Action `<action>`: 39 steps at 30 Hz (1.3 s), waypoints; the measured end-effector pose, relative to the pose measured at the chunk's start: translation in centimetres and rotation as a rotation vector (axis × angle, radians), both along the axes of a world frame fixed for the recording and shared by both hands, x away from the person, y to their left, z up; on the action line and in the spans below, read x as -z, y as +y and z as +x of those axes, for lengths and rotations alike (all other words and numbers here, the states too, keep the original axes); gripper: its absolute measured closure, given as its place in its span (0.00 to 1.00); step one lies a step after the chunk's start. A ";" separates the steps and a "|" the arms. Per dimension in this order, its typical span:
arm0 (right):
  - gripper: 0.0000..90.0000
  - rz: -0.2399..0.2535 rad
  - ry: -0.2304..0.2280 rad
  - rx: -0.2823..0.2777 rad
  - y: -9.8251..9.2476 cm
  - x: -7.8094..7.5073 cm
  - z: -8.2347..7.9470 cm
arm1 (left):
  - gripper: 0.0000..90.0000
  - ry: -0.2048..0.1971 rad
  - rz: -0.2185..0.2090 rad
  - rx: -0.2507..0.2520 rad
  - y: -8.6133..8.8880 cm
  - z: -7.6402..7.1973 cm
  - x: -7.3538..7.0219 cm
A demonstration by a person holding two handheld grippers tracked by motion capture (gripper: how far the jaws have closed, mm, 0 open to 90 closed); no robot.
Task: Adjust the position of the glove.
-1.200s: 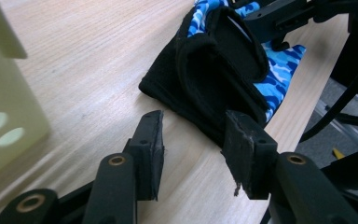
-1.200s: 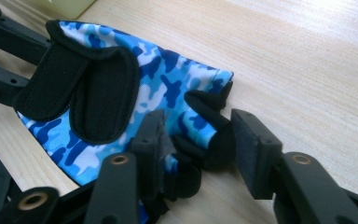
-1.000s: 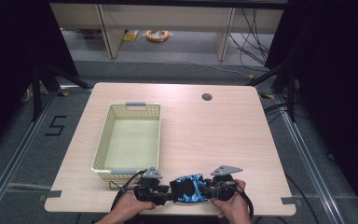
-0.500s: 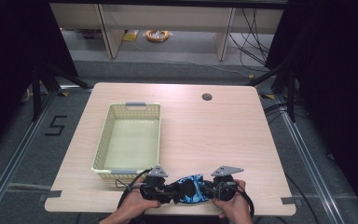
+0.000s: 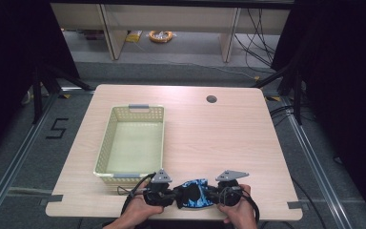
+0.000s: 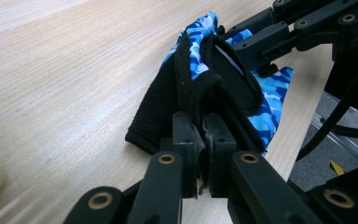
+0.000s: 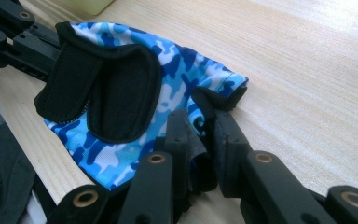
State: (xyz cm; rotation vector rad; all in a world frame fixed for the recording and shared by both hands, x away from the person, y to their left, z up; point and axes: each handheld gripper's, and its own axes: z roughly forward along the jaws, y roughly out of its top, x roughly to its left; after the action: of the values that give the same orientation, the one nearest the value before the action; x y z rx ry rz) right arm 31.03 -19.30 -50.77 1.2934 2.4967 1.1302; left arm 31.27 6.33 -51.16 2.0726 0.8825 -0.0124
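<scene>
A blue and black glove (image 5: 193,192) lies at the near edge of the wooden desk (image 5: 219,138), right in front of the person. The left gripper (image 5: 167,195) and the right gripper (image 5: 212,193) each hold one end of it, and the glove is between them.

In the left gripper view, the fingers (image 6: 186,140) are squeezed together on the black edge of the glove (image 6: 200,79). The other gripper comes in from the top right and holds the far end.

In the right gripper view, the fingers (image 7: 177,135) are pinched on a black bit of the glove (image 7: 168,79). A black flap on the glove is folded open. The other gripper holds the glove at the top left.

The left hand (image 5: 136,212) and the right hand (image 5: 240,210) hold the grippers from below.

A pale yellow basket (image 5: 106,143) sits on the left part of the desk, just past the left gripper. A small dark round hole (image 5: 211,99) is in the desk near the far edge
</scene>
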 end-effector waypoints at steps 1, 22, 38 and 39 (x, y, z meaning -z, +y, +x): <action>0.87 0.000 0.000 0.000 0.0 0.0 0.0 | 0.94 0.003 -0.001 -0.007 0.0 0.0 0.0; 0.87 -0.016 -0.003 -0.004 -0.1 -0.3 -0.2 | 0.93 -0.010 -0.007 0.013 0.2 -0.2 -0.1; 0.87 -0.018 -0.004 -0.005 -0.1 -0.2 -0.2 | 0.84 0.009 -0.020 -0.011 0.4 -0.2 -0.1; 0.87 -0.015 0.004 0.000 0.0 -0.2 -0.3 | 0.81 0.013 -0.015 -0.023 0.6 -0.2 -0.1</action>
State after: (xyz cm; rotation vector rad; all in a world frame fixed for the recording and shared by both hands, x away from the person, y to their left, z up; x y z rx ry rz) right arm 30.76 -19.34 -50.53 1.2933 2.5029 1.1072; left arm 31.04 6.89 -51.05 2.0500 0.9118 -0.0206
